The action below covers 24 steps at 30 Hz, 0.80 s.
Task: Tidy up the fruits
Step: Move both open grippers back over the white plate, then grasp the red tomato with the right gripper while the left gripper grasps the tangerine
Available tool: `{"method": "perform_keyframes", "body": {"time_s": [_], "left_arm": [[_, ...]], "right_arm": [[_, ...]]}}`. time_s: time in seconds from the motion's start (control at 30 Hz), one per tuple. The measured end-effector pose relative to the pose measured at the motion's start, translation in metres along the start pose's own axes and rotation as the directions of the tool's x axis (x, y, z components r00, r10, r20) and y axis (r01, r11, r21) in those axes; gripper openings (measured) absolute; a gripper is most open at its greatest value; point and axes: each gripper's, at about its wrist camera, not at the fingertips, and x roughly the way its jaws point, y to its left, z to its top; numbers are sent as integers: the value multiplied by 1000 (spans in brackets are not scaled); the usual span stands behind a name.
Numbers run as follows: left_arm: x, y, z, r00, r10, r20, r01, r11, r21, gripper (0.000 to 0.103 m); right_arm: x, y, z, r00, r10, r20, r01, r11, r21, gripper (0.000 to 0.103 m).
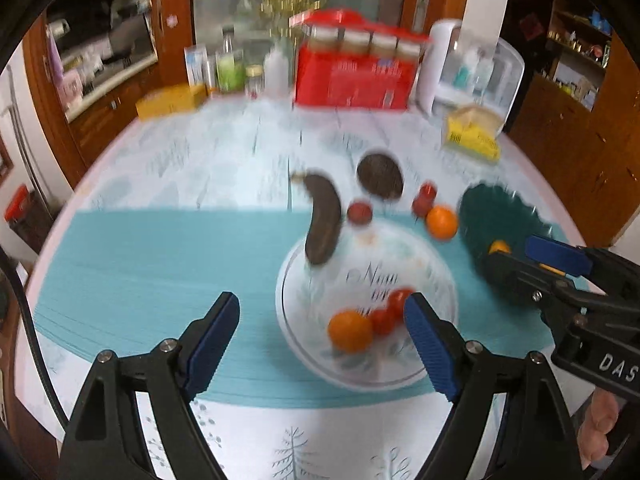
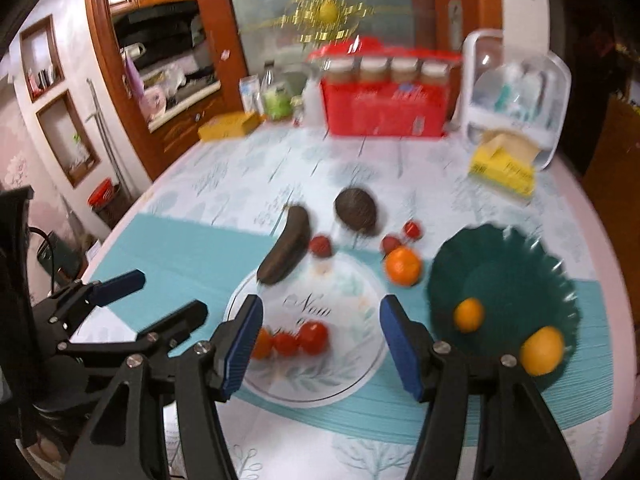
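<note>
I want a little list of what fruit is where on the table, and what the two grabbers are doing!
white printed plate: one orange, two red tomatoes, tip of the dark overripe banana
dark green scalloped bowl: two small oranges
loose on tablecloth: brown round fruit, another orange, three small red fruits
left hand-held gripper: open, empty
right hand-held gripper: open, empty
picture: blurry
</note>
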Motion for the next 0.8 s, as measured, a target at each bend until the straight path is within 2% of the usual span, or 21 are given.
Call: {"method": "perform_keyframes", "body": {"time_s": [0.07,0.17,0.3,0.43,0.6,0.7,0.8], "left_arm": [[20,6,-8,999,-6,-45,6,1000,-4,83],[45,10,-17,995,-17,-94,16,1000,-11,83],[66,9,-22,991,-41,-124,40,999,-10,83],[77,2,-22,988,-79,-134,80,997,3,83],[84,-4,-21,986,-92,-136,96,995,19,83],[90,-7,-21,984,-100,-149,105,994,25,74],[94,-6,-21,980,-108,-166,113,993,18,71]], "right_arm": [[20,-1,-5,998,13,-57,-12,1000,14,60],[46,-6,-12,991,37,-129,-32,999,44,53],[76,-12,-17,976,83,-201,-64,993,101,47],[96,-16,-18,965,116,-234,-86,987,134,36],[117,-17,-20,953,134,-273,-95,984,150,33],[124,-17,-21,949,138,-285,-96,983,155,33],[128,-18,-21,948,137,-287,-96,983,155,32]]}}
